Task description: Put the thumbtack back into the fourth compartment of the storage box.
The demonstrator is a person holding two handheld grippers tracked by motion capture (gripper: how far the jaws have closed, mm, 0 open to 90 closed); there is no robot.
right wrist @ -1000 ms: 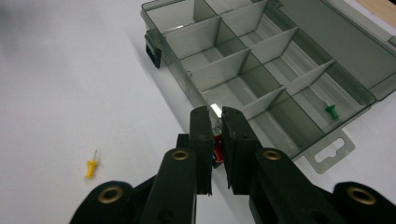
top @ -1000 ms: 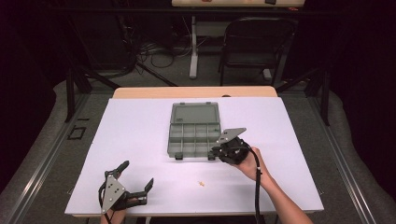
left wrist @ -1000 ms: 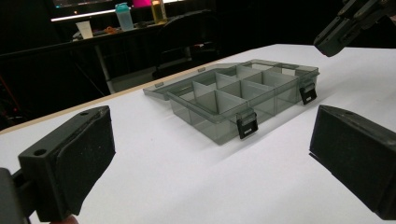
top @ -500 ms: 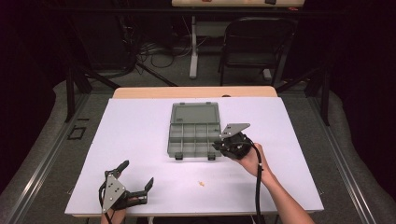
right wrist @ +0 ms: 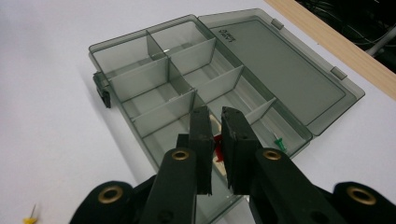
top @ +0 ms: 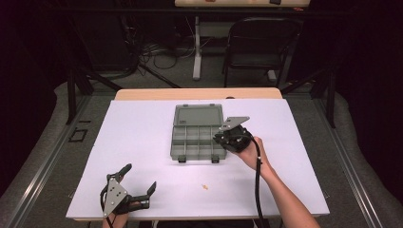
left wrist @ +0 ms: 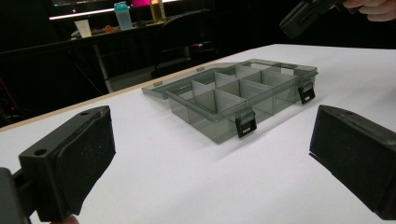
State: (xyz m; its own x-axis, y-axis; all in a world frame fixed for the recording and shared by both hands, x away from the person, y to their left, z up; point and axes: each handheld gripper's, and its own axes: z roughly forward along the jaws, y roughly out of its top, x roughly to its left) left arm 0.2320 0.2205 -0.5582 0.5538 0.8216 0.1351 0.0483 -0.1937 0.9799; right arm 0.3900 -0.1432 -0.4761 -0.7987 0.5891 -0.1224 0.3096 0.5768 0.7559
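A smoky grey compartment box [top: 196, 142] lies open mid-table, its lid [top: 198, 115] folded flat behind it. My right gripper [top: 219, 138] hovers over the box's right edge. In the right gripper view its jaws [right wrist: 215, 114] are shut on a small red pushpin [right wrist: 217, 143], above a near compartment. A green pushpin [right wrist: 279, 142] lies in the compartment beside it. My left gripper [top: 139, 177] rests at the table's front left, open with nothing between its pads [left wrist: 88, 154]. It faces the box [left wrist: 243, 93] and its two black latches.
A yellow pushpin [top: 205, 186] lies loose on the white table top [top: 142, 137] in front of the box, also seen as a yellow pushpin [right wrist: 31, 214] at the lower left of the right gripper view. A black chair [top: 259, 45] and cables are behind the table.
My right gripper has moved a little away from the person and slightly up, from the box's front right corner to over its right side. The left gripper has stayed put.
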